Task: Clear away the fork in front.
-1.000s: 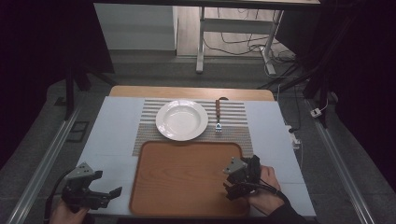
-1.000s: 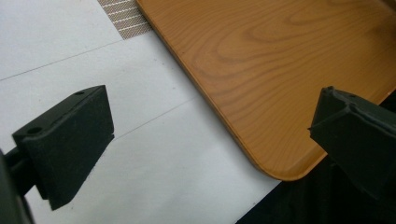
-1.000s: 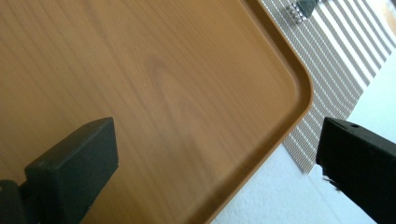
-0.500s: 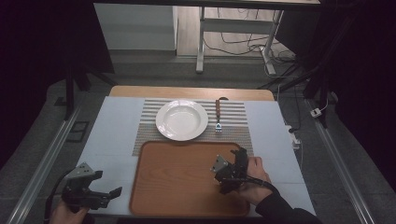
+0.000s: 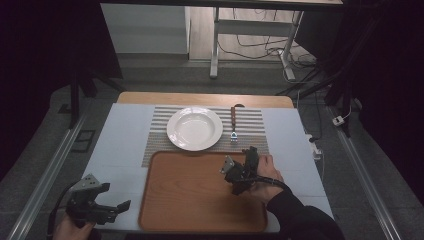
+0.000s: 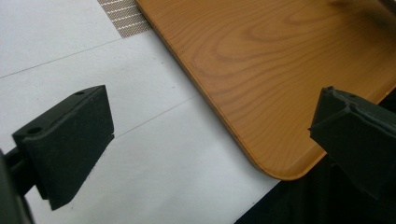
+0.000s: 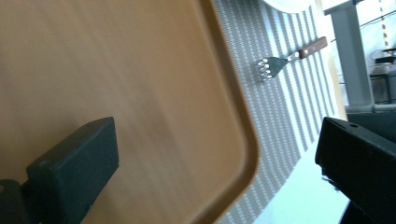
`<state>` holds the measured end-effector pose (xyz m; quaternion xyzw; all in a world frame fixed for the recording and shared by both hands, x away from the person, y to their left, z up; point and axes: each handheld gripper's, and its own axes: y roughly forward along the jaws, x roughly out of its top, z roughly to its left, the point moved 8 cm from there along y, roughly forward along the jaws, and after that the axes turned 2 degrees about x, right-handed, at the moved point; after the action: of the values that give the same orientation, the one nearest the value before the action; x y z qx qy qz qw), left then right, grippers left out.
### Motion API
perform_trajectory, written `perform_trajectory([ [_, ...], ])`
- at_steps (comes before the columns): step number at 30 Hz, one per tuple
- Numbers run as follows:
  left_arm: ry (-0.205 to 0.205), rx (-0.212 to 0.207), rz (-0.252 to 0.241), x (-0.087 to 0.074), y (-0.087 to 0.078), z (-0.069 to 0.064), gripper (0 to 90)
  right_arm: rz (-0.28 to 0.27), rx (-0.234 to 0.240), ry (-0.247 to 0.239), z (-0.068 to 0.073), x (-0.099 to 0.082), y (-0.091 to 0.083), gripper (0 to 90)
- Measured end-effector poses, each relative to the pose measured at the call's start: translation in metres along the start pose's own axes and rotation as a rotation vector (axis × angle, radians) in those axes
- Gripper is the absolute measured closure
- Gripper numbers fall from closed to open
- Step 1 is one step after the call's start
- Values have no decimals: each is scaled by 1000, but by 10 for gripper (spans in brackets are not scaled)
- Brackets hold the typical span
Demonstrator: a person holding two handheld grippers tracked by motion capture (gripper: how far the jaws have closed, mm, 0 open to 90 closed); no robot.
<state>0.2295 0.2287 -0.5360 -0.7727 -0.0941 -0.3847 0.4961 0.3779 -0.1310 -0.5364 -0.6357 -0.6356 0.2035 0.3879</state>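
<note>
Two hand-held grippers are at work, and both stand with jaws wide apart, holding nothing. The right hand-held gripper [image 5: 239, 172] hovers over the far right part of the wooden tray [image 5: 190, 220], tilted toward the fork [image 5: 233, 131], which looks to be what it is reaching for. The left hand-held gripper [image 5: 102, 209] waits low at the near left corner of the counter [image 5: 120, 145], just off the tray's near left edge.

Ahead of the right jaws and past the tray's rim, the fork lies flat on the striped placemat [image 5: 252, 140], well apart from the gripper yet. Its tines point back toward the gripper and its handle runs away from it. To the gripper's left of the fork sits the white plate [image 5: 194, 128], near but not touching it.

Several things could spoil the pick-up. The fork is thin and lies flat, so jaws coming down too high would close on air, and jaws coming down too hard would press into the mat and drag it, shifting the plate with it. A grip on the tines rather than the neck or handle may let the fork swing or slip. The tray's raised rim lies between gripper and fork, and a low approach could knock it.

In the right gripper view the fork [image 7: 280, 61] shows a shiny metal head with short tines and a reddish-brown wooden handle, slim and smooth, probably slippery at the metal end.
</note>
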Motion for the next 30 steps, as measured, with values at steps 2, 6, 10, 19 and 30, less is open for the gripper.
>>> perform_trajectory([
  [2,-1,-1,2,0,0,0,0,15,-7,-11,-6,0,4,1],
  [6,-2,-2,3,0,0,0,0,25,-8,-5,-19,2,12,1],
  [10,-10,-11,-1,0,0,1,0,37,10,26,-31,4,21,1],
  [19,-13,-14,-1,0,0,1,0,74,-42,-34,-61,9,42,2],
  [30,-16,-19,-4,0,-1,1,0,101,-82,-74,-74,23,72,47],
])
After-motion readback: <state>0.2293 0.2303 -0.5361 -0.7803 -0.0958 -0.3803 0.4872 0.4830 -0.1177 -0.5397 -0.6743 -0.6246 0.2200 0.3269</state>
